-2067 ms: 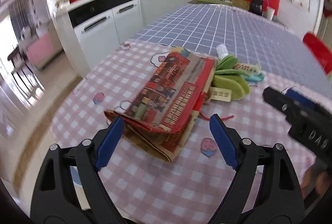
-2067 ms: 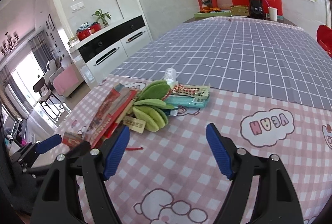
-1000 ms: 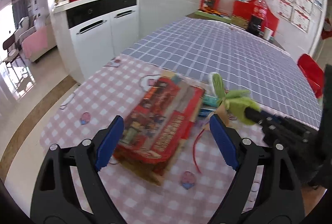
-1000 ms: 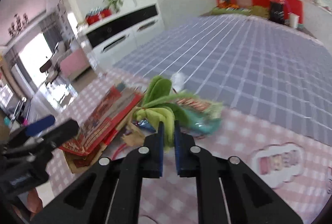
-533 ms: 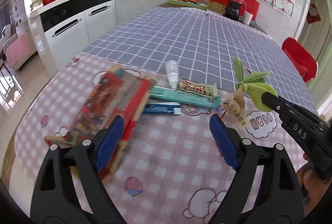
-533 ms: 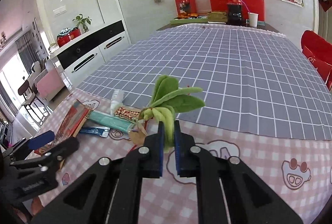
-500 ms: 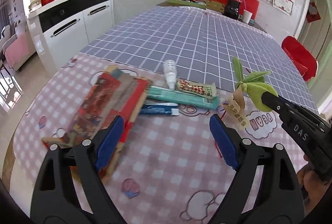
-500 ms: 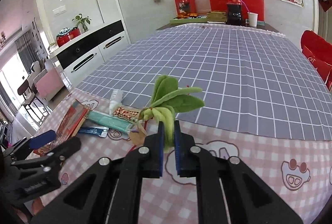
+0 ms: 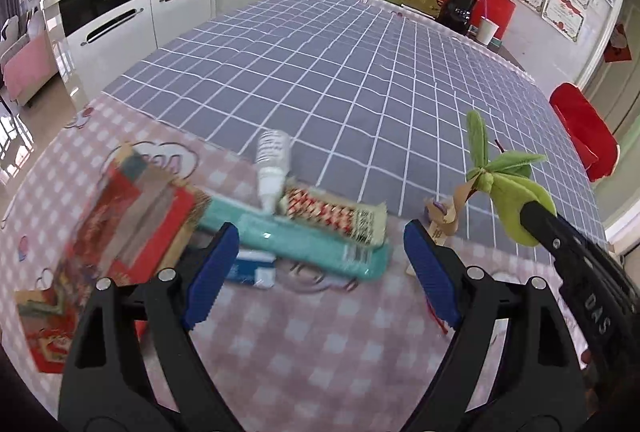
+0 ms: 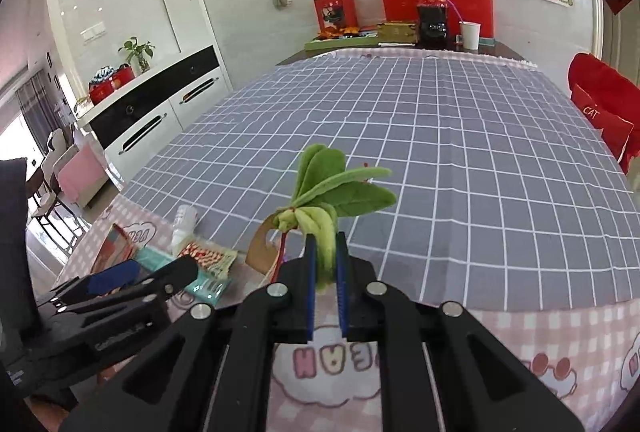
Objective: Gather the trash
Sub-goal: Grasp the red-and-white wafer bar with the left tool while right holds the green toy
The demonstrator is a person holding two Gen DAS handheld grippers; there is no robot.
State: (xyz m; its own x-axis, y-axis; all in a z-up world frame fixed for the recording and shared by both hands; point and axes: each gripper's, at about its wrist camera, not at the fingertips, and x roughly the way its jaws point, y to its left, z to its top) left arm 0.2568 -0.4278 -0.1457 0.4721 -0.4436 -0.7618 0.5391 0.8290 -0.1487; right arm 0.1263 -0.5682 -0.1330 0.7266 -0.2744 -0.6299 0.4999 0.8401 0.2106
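Note:
My right gripper [image 10: 325, 246] is shut on a green plush leaf toy [image 10: 336, 187] with a brown paper tag [image 10: 260, 248] and holds it up above the table; the toy also shows in the left wrist view [image 9: 508, 179]. My left gripper [image 9: 316, 264] is open and empty, low over a teal box [image 9: 296, 238], a patterned wrapper [image 9: 332, 213], a small blue packet [image 9: 250, 268] and a white bottle [image 9: 272, 161] lying on the pink checked cloth. A red folded paper bag [image 9: 120, 216] lies to the left.
The table has a pink checked cloth [image 9: 304, 356] near me and a grey grid cloth [image 9: 340, 71] beyond. At the far end stand a cola bottle [image 10: 432, 3], a paper cup [image 10: 469, 35] and red boxes. A red chair [image 10: 604, 111] stands right, white cabinets [image 9: 132, 7] left.
My left gripper has moved forward and lower toward the teal box and wrapper. My right gripper still holds the green toy raised, about where it was.

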